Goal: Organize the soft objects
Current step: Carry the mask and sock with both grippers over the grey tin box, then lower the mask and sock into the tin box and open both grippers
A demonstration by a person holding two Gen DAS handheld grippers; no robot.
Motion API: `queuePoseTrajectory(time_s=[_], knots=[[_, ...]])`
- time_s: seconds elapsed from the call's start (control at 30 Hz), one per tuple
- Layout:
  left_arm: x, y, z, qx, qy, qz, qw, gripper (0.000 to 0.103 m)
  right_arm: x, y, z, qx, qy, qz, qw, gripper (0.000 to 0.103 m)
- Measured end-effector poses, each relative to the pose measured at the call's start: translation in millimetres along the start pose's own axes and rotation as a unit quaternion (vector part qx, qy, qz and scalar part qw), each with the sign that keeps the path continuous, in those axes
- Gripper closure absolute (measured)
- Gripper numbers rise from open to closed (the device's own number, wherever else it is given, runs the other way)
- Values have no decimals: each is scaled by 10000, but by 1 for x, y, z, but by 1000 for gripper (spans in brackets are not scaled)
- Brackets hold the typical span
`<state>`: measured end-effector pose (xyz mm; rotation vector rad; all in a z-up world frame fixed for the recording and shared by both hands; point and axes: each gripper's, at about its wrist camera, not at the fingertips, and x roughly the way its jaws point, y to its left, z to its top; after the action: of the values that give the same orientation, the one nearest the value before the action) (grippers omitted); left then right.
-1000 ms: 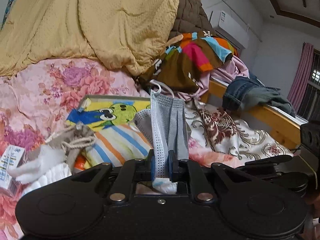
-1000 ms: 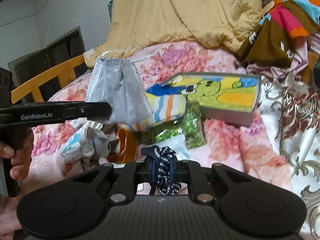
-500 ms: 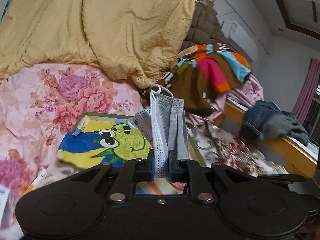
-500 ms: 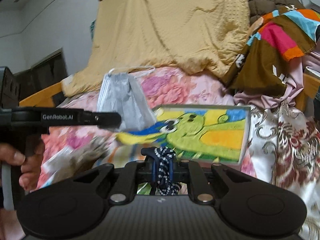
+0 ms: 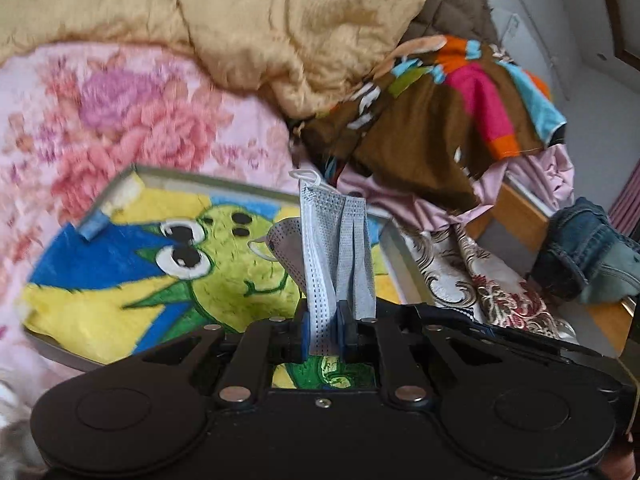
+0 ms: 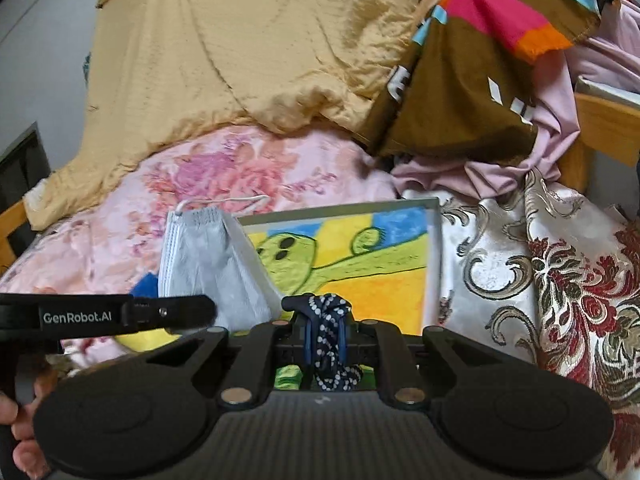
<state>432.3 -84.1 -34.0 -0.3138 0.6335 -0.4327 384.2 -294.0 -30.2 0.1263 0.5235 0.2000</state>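
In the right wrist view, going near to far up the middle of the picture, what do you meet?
Right tongs shut on a dotted dark cord → box with the green cartoon picture → pink floral sheet → yellow quilt.

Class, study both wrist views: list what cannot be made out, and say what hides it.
- Left wrist view: the face mask's lower end, hidden between the left tongs.
- Right wrist view: the dotted navy fabric's full shape, covered by the right tongs.
- Both views: the tray's near edge, behind the tongs.
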Motion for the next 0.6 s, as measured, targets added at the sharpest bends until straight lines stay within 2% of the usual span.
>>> queuePoseTrajectory(time_s=[0.17,0.33,0.4,0.57,0.6], knots=[[28,-2,-3,-134,465,85,9988,90,8,-4,-5,-29,66,-74,9999,85],[40,-4,-9,-191,782,197,9966,87,7,-5,-10,-99,142,-253,9995,75],[41,-5,-11,-169,823,236,9962,80,7,-6,-12,-128,162,-320,9993,61],[38,-5,-11,-186,835,355,9957,65,0,-6,-14,-336,121,-484,9982,46],[36,-4,-10,-196,814,381,9958,60,-1,-6,-13,-346,116,-465,9982,40]])
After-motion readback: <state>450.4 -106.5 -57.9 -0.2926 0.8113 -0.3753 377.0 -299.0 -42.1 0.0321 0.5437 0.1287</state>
